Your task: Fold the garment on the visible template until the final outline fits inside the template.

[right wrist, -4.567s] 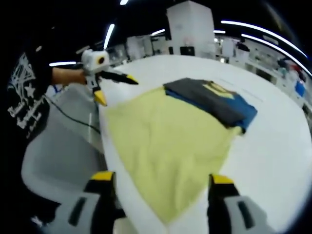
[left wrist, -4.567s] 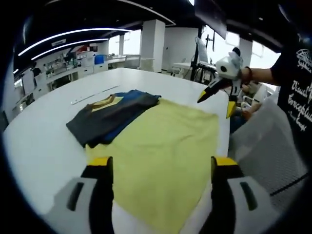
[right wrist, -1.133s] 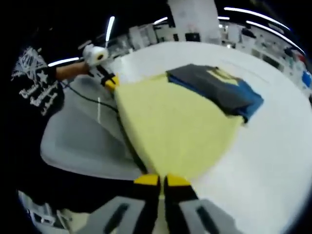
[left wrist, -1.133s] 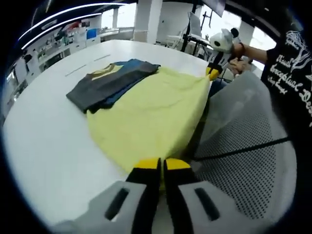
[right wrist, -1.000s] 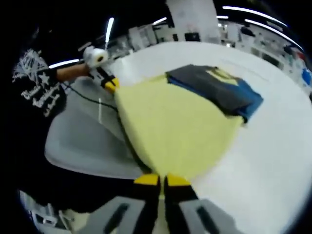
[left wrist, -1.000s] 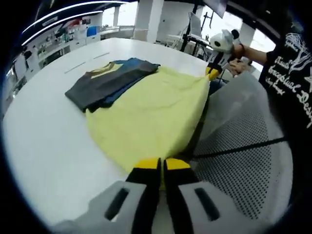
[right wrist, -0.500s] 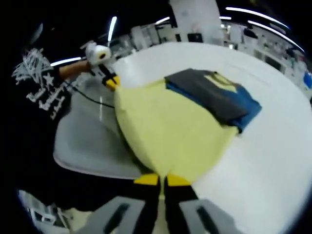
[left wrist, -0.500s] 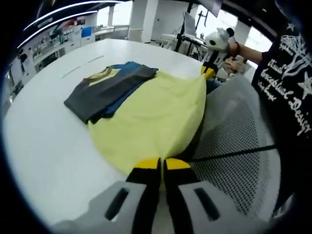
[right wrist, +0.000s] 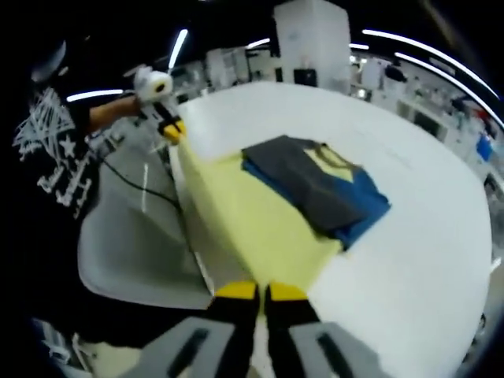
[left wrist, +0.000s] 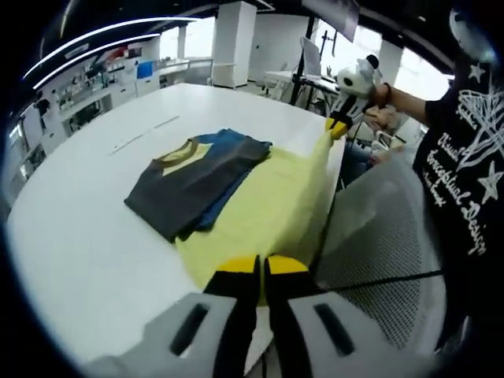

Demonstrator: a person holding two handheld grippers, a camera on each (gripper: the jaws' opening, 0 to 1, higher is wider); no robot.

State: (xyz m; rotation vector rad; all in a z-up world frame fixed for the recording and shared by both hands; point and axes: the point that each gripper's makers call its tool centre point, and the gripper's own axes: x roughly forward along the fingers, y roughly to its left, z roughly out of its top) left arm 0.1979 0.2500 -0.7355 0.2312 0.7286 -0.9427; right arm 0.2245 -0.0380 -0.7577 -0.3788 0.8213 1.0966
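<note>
A folded grey, blue and yellow garment (left wrist: 197, 181) (right wrist: 315, 189) lies on the far part of a pale yellow sheet (left wrist: 272, 209) (right wrist: 252, 224) on the white table (left wrist: 87, 213). My left gripper (left wrist: 260, 269) is shut on one near corner of the yellow sheet. My right gripper (right wrist: 261, 293) is shut on the other near corner. Each gripper appears in the other's view: the right one (left wrist: 339, 126) at the upper right, the left one (right wrist: 172, 130) at the upper left. The sheet's near edge hangs raised between them, off the table.
A grey mesh chair (left wrist: 378, 244) (right wrist: 134, 244) stands against the table's near edge under the raised sheet. A person in a black printed shirt (left wrist: 465, 181) is behind it. The table (right wrist: 409, 236) spreads wide and white beyond the garment.
Both grippers, open over the sheet 4.6 s ago, have shut on its near corners. In the last second they have lifted that edge, and the sheet looks narrower.
</note>
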